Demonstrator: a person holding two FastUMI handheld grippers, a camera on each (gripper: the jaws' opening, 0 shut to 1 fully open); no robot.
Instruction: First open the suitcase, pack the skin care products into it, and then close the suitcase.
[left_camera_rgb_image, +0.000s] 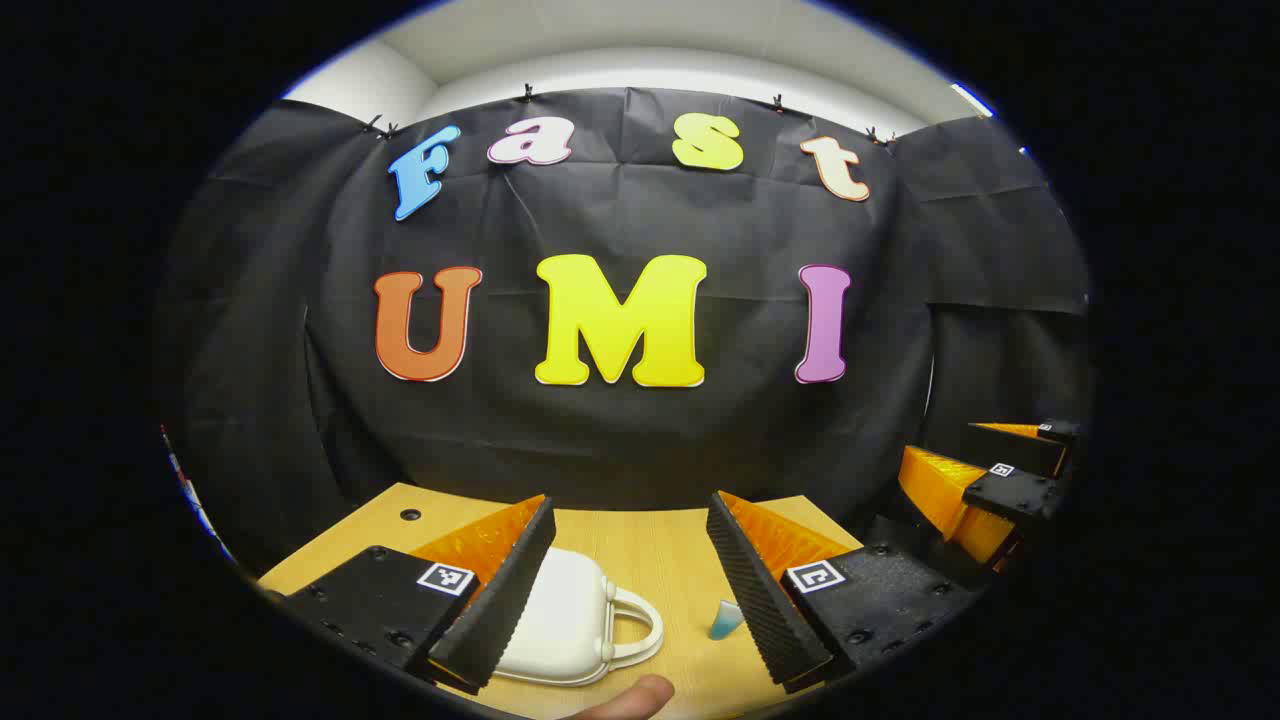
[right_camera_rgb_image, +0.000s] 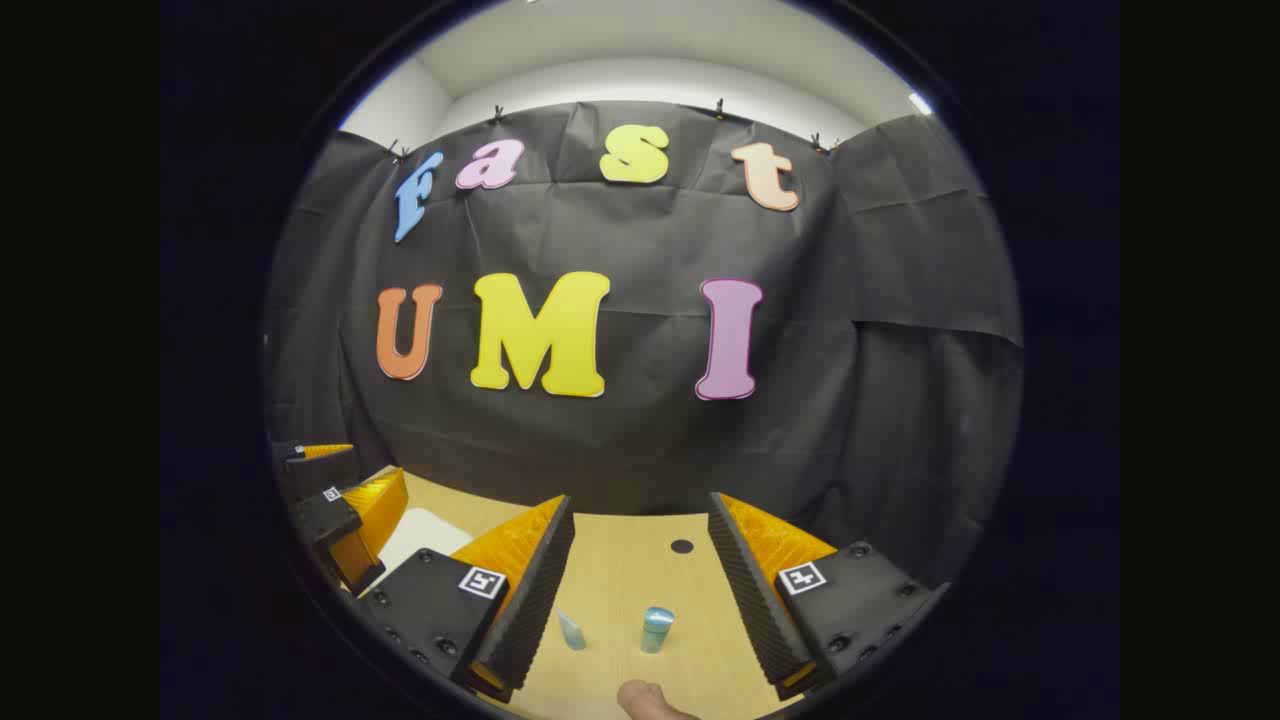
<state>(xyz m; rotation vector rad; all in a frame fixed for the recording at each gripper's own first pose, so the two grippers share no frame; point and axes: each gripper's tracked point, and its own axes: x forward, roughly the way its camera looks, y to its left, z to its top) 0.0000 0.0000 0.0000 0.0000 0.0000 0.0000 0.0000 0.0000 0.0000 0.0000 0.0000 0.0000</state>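
Suitcase (left_camera_rgb_image: 565, 615) first: a small white hard-shell case with rounded corners lies flat and closed on the wooden worktop (left_camera_rgb_image: 640, 545), low in the left gripper view, partly behind that gripper's left finger, its looped white handle (left_camera_rgb_image: 635, 625) pointing toward the middle of the worktop. It looks light and stiff, with a smooth moulded skin that the ribbed foam pads would probably slide on if they took the curved shell broadside; the handle or the lid's edge at the seam seems the better hold, while the other gripper steadies the base so the whole case does not lift with the lid. The left gripper (left_camera_rgb_image: 630, 570) hangs above it with jaws spread wide and nothing between them. The right gripper (right_camera_rgb_image: 640, 570) is likewise spread and empty, over two skin care items standing apart on the worktop: a short blue bottle (right_camera_rgb_image: 657, 629) upright between its fingers, and a pale slim tube (right_camera_rgb_image: 571, 631) just beside its left finger. Both look small, light and easy to tip; the bottle is round and likely slick, so a pinch across its middle would suit, and the tube may be soft, so a gentle squeeze near its stiffer end. In the left gripper view a blue-tipped item (left_camera_rgb_image: 726, 619) peeks out by the right finger; which of the two it is cannot be told
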